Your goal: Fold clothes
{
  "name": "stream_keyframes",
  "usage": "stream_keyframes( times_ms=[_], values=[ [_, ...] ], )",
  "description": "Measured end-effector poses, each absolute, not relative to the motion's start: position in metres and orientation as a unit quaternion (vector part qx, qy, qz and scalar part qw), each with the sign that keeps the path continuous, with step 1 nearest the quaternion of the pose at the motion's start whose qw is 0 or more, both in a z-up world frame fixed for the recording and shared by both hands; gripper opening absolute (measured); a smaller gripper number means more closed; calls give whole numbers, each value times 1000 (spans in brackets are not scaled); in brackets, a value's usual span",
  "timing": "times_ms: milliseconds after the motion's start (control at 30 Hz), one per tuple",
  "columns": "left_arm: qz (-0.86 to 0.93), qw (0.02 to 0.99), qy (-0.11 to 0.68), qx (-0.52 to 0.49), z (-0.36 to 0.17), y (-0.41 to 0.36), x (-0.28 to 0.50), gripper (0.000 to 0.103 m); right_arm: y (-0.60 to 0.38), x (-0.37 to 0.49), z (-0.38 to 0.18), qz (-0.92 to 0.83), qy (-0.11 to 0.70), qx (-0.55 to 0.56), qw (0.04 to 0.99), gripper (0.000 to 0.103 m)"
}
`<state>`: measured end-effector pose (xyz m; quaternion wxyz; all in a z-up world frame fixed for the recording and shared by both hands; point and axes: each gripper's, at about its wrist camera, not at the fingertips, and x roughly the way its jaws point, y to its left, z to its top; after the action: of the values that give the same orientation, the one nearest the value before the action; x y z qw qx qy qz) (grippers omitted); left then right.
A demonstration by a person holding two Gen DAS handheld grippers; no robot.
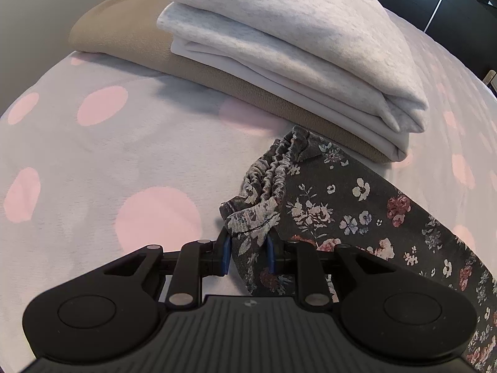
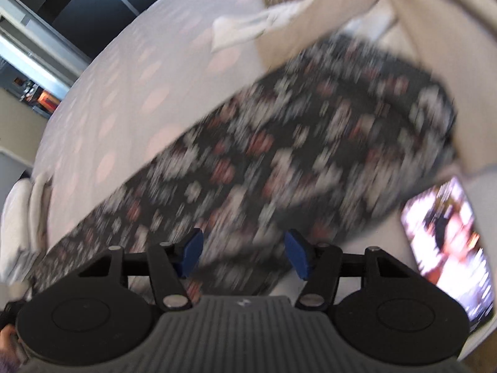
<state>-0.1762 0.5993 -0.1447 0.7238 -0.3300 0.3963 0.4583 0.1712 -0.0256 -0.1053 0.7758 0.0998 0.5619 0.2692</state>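
Left claw (image 1: 248,253) clamps the bunched elastic waistband of the floral garment (image 1: 351,214), which lies stretched across the polka-dot bed (image 1: 102,161) just beside the folded stack (image 1: 279,49). Right claw (image 2: 243,253) hangs open above blurred floral cloth.

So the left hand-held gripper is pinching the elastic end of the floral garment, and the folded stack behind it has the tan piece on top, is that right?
Not quite. The left wrist view shows the tan piece at the bottom of the stack, with the light grey piece on top. The left hand-held gripper does pinch the elastic end of the floral garment.
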Motion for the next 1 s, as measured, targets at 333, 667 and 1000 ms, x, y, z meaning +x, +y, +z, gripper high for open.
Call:
stream_keyframes(
  times_ms=[333, 667, 1000],
  values=[
    [457, 727, 400, -320, -145, 598, -175, 20, -22, 151, -159, 241, 618, 140, 736, 40],
    [473, 733, 365, -326, -126, 596, -183, 14, -26, 139, -148, 261, 623, 129, 726, 7],
    [474, 735, 362, -323, -115, 594, -186, 14, -25, 150, -151, 258, 627, 136, 722, 6]
  ],
)
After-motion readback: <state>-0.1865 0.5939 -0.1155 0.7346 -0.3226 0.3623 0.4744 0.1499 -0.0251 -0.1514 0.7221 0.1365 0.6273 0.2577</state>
